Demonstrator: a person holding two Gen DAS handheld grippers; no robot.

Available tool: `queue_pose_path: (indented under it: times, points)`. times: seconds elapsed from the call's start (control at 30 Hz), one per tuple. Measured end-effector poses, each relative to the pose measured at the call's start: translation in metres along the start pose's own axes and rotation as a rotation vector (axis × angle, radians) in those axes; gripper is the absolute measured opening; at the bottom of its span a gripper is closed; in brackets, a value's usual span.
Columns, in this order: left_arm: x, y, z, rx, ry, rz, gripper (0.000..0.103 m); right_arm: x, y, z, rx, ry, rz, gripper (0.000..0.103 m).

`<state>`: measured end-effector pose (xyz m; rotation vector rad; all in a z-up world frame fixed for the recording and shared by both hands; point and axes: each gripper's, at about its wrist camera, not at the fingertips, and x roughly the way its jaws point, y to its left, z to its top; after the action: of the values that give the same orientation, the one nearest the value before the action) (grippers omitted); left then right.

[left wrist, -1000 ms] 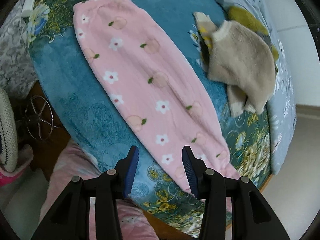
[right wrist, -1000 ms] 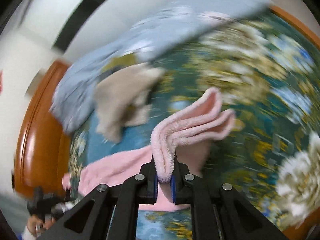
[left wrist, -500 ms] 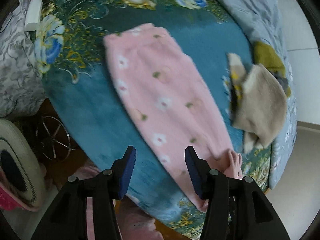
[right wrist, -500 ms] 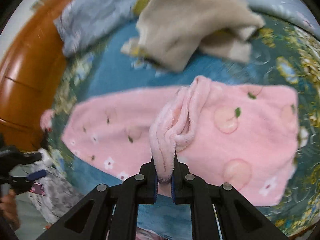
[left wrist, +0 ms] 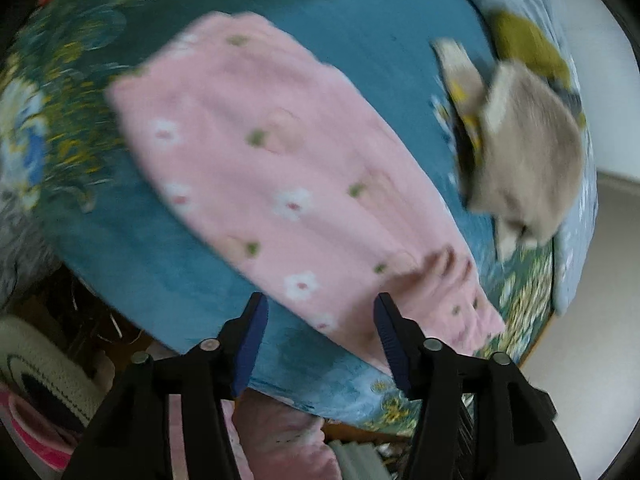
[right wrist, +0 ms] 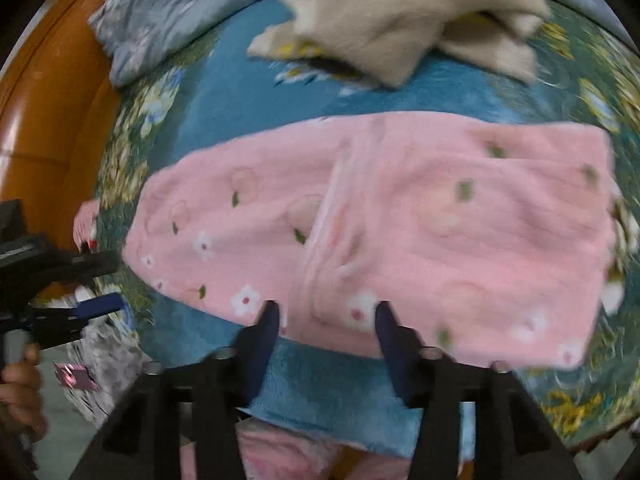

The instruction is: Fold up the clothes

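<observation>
A beige fleece garment (right wrist: 404,12) is lying crumpled on the teal floral blanket (right wrist: 256,92), beyond the pink pants and apart from them. A pale blue-grey quilt (right wrist: 168,12) is lying bunched at the far side of the bed, beside the wooden bed frame (right wrist: 44,92). In the left wrist view something olive-yellow (left wrist: 524,44) is showing behind the beige garment; what it is I cannot tell. Below the bed edge some pink fabric (left wrist: 280,436) and a cream knitted thing (left wrist: 44,376) are lying. Nothing is standing between the tongs and the pants.

The pink fleece pants (right wrist: 400,216), printed with white flowers and peaches, are lying flat across the blanket, with a raised ridge of cloth running over the middle. The right gripper (right wrist: 326,334) is hovering over their near edge, its 2 blue pads standing on either side of the ridge; the jaws are opening and the pads are not pressing the cloth. The left gripper (left wrist: 320,332) is also opening, with a wide gap, above the narrow leg end of the pants (left wrist: 288,184), holding nothing. In the right wrist view the left gripper (right wrist: 100,284) is showing at the left edge, held by a hand (right wrist: 20,392).
</observation>
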<state>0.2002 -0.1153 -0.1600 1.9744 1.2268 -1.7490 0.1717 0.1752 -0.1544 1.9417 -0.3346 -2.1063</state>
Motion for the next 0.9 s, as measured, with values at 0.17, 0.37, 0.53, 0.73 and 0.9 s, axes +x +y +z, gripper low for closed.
queue_pose_path:
  times: [0.17, 0.37, 0.53, 0.73, 0.9]
  points:
    - [0.055, -0.063, -0.001, 0.159, 0.096, -0.004, 0.061, -0.056, -0.058, -0.016, 0.149, -0.054, -0.072, 0.061]
    - [0.1, -0.14, -0.009, 0.468, 0.087, 0.039, 0.064, -0.107, -0.135, -0.035, 0.313, -0.045, -0.171, 0.061]
    - [0.13, -0.163, -0.013, 0.583, 0.076, 0.053, 0.066, -0.129, -0.167, -0.036, 0.37, -0.037, -0.206, 0.061]
    - [0.135, -0.18, -0.028, 0.668, 0.06, -0.058, 0.056, -0.127, -0.171, -0.028, 0.349, -0.005, -0.199, 0.061]
    - [0.152, -0.206, -0.022, 0.744, 0.065, 0.003, 0.056, -0.119, -0.167, -0.026, 0.321, 0.026, -0.187, 0.061]
